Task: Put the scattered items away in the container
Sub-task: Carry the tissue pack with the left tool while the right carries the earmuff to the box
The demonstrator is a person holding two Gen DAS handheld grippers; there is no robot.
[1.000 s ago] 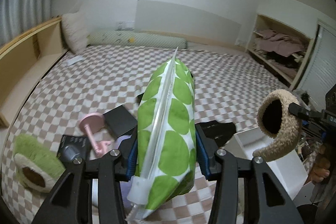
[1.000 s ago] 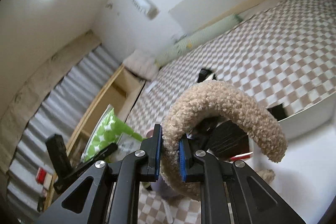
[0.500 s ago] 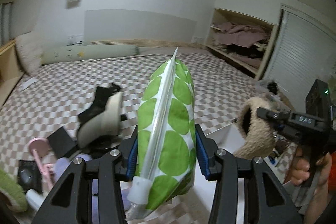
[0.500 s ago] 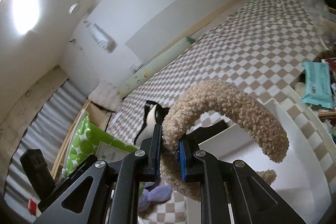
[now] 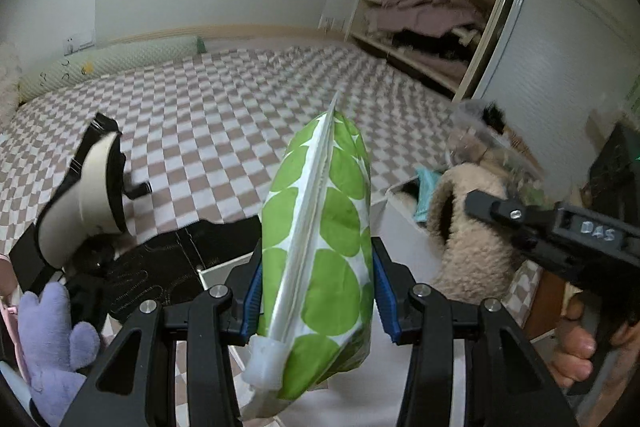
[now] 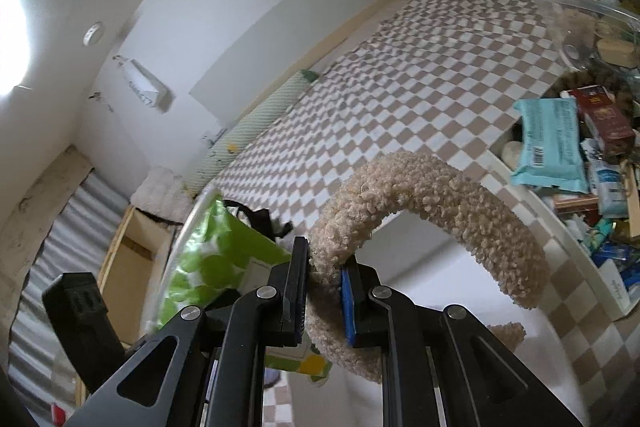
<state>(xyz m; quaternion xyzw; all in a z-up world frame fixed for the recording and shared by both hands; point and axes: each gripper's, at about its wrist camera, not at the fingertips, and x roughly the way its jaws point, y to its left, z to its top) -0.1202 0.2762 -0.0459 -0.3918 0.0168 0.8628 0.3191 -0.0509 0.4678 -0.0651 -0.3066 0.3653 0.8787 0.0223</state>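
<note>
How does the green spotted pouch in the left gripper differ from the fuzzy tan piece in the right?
The green spotted pouch is smooth, glossy and puffed; the fuzzy tan piece is woolly and matte. The pouch stands straight up; the tan piece curves in an arch. Both are clamped between jaws.

- A white label on the right gripper (image 5: 480, 203), seen from the left wrist camera, reads roughly "DAS" — the letters are blurred, so the reading is uncertain.
- The teal packet (image 6: 550, 143) carries a barcode and small print — too small to read.
- The dark red box (image 6: 606, 115) bears a gold emblem; no words can be made out.
</note>
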